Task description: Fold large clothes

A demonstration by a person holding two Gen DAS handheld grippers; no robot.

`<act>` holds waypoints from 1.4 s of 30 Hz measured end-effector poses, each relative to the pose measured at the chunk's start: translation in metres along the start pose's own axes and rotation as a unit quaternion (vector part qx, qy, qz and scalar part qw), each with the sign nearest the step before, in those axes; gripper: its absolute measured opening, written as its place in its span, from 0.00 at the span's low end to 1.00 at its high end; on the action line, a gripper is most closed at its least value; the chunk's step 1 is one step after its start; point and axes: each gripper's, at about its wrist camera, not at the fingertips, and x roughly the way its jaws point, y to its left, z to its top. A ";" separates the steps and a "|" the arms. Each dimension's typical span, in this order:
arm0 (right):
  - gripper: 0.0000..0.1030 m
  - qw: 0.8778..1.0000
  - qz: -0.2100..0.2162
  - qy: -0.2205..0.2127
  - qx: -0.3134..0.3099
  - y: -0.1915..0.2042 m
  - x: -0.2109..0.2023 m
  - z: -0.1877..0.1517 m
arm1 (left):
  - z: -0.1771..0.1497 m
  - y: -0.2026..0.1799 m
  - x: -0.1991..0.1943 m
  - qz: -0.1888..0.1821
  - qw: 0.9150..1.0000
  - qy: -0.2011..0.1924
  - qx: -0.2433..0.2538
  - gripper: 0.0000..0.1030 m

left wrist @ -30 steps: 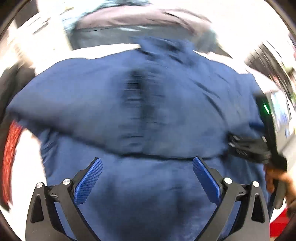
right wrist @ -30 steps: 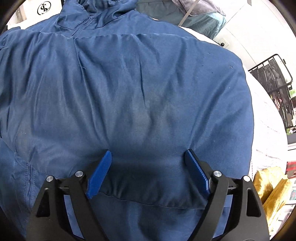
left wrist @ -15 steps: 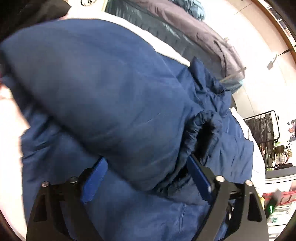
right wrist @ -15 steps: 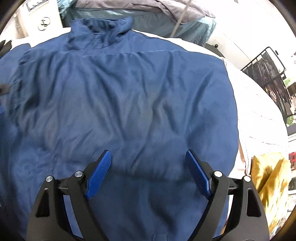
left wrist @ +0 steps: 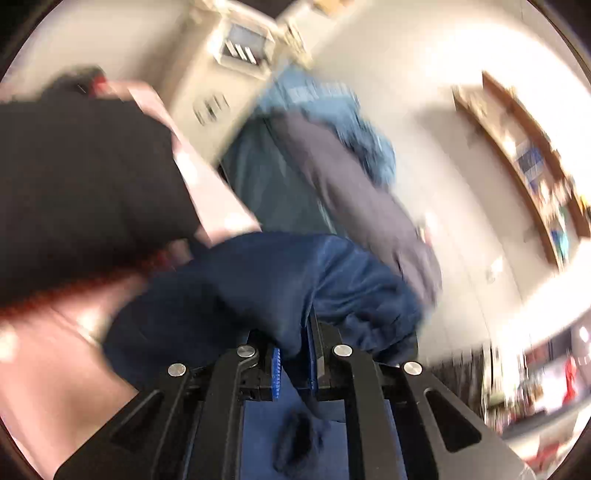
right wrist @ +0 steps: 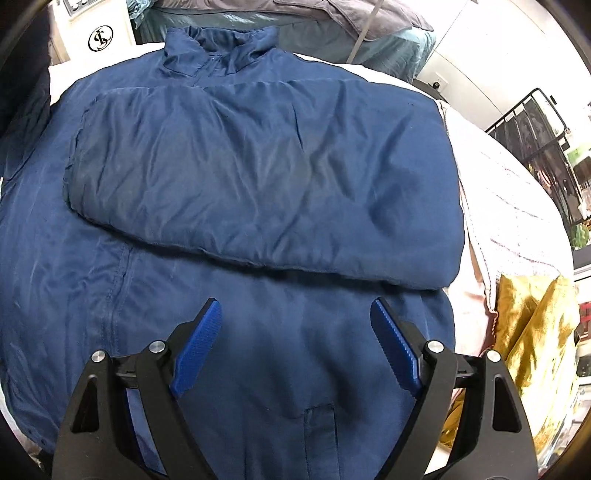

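A large navy blue jacket (right wrist: 229, 177) lies spread on a white-covered surface, collar at the far side. One sleeve (right wrist: 280, 192) is folded across its chest. My right gripper (right wrist: 295, 343) is open and empty, hovering above the jacket's lower front. My left gripper (left wrist: 295, 362) is shut on a bunched part of the jacket (left wrist: 280, 291), near a sleeve cuff, and holds it lifted. The left wrist view is blurred.
A white cloth (right wrist: 517, 206) covers the surface to the right of the jacket. A yellow-gold fabric (right wrist: 532, 332) lies at the right edge. Grey and teal clothes (right wrist: 332, 22) are piled behind the collar. A dark garment (left wrist: 81, 192) fills the left of the left wrist view.
My left gripper has closed on the jacket sleeve and swung it up and away. My right gripper has pulled back and stayed open. The sleeve now lies folded across the chest.
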 end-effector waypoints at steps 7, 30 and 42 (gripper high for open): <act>0.80 1.000 0.018 -0.002 -0.022 0.022 -0.005 0.011 | 0.055 0.117 -0.069 0.148 0.972 -0.104 -0.148 0.85; 0.80 0.999 0.017 -0.008 -0.029 0.029 -0.019 0.021 | 0.030 0.038 -0.019 0.202 0.964 -0.100 0.142 0.88; 0.80 0.999 0.033 0.013 -0.019 0.027 -0.004 0.016 | 0.112 0.070 -0.088 0.260 0.952 -0.134 0.087 0.21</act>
